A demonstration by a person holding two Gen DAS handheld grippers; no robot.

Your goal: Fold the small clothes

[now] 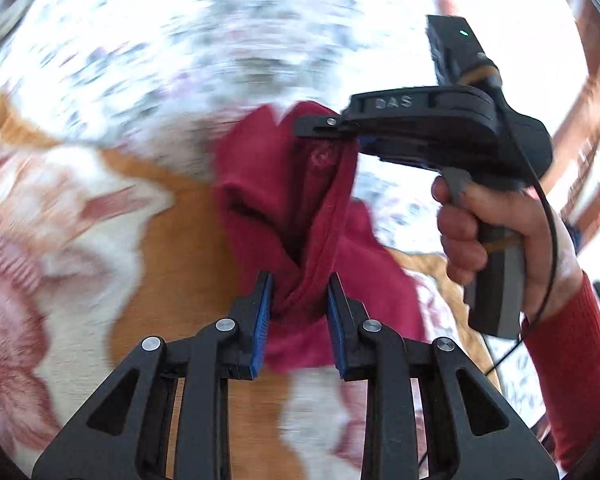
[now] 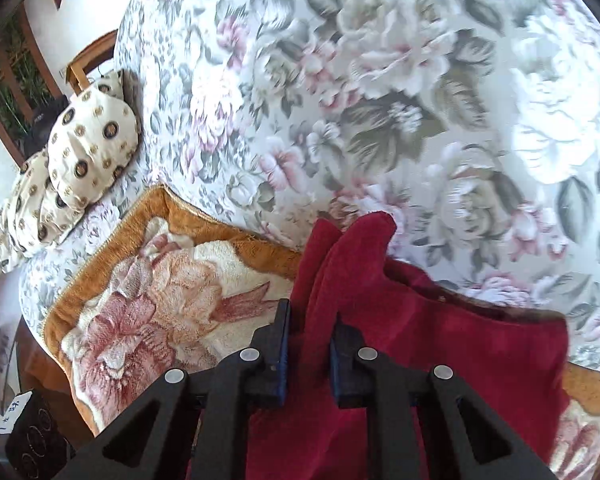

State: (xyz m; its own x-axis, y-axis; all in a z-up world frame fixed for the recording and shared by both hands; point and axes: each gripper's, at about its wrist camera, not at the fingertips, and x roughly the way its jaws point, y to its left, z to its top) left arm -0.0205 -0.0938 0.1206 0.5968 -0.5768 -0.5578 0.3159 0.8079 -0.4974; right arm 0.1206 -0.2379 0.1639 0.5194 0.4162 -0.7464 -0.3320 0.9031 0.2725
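A small dark red garment (image 1: 288, 184) hangs bunched between my two grippers above an orange and cream floral blanket (image 1: 168, 232). My left gripper (image 1: 300, 300) is shut on a twisted fold of its lower part. My right gripper (image 1: 339, 130) shows in the left wrist view at upper right, held by a hand in a red sleeve, shut on the garment's upper edge. In the right wrist view my right gripper (image 2: 309, 340) pinches a fold of the red garment (image 2: 439, 344), which spreads out to the right over the blanket (image 2: 160, 280).
The blanket lies on a sofa seat; the sofa's floral backrest (image 2: 379, 80) rises behind it. Two cream cushions with dark rings (image 2: 84, 152) lie at the left end. A wooden chair (image 2: 88, 60) and a dark box (image 2: 32, 436) stand at the left.
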